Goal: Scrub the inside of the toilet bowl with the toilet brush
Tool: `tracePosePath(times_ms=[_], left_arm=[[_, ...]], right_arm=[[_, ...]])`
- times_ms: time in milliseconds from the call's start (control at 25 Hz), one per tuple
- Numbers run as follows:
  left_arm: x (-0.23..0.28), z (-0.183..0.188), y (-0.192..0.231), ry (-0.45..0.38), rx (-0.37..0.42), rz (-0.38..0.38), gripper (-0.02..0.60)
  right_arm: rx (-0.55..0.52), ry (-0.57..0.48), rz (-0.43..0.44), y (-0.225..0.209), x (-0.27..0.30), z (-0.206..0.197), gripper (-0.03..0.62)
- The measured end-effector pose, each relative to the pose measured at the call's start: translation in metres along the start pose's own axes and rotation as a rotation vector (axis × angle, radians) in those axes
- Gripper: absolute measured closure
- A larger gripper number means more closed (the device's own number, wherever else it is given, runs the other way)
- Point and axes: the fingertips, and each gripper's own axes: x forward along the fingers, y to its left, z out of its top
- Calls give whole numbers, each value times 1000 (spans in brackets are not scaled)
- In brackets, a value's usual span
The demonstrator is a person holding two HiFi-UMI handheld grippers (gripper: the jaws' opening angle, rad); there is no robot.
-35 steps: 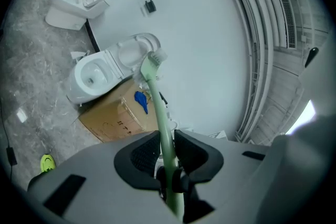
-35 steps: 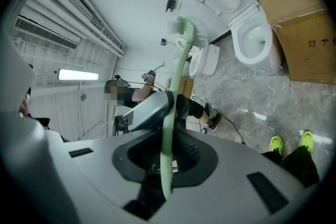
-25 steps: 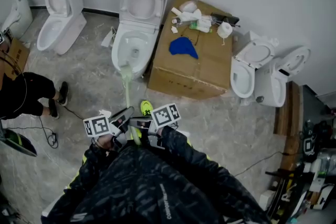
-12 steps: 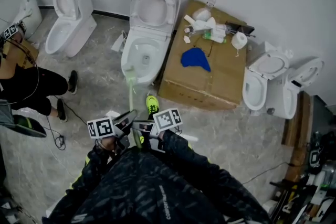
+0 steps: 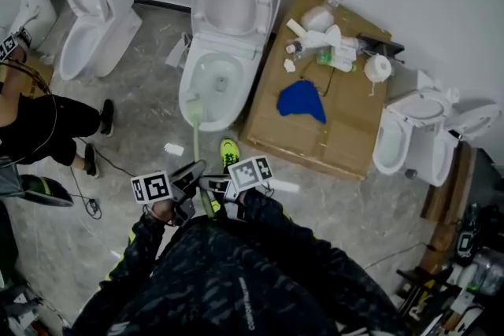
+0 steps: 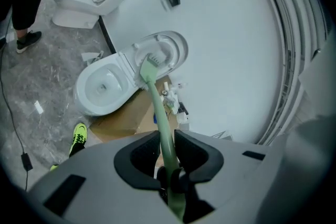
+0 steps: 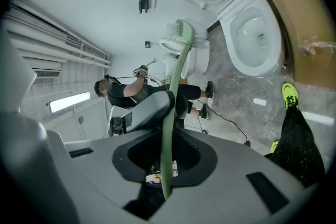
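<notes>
Barely shifted since before, the pale green long-handled toilet brush (image 5: 196,144) is held at the white ceramic toilet bowl's (image 5: 238,110) front rim. Its handle is clamped by the jaws of the left gripper (image 6: 167,145) and the right gripper (image 7: 167,150).

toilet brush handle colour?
Pale green toilet brush handle; shows best in the left gripper view.

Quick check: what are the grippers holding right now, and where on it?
The left hand-held gripper and right hand-held gripper both clamp the toilet brush at the near end of its green handle, far from the bristles.
</notes>
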Motion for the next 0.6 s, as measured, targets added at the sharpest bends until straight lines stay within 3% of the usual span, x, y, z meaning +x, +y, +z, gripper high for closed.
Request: tracePosePath(times_ms=[240, 440, 600], left_arm=[[57, 51, -1, 36, -54, -13, 494], [89, 87, 9, 52, -41, 37, 495], [116, 104, 15, 44, -119, 5, 497]], right_arm=[[34, 15, -25, -16, -11, 72, 536], [73, 4, -23, -29, -21, 118, 537], [98, -10, -34, -46, -23, 147, 537]])
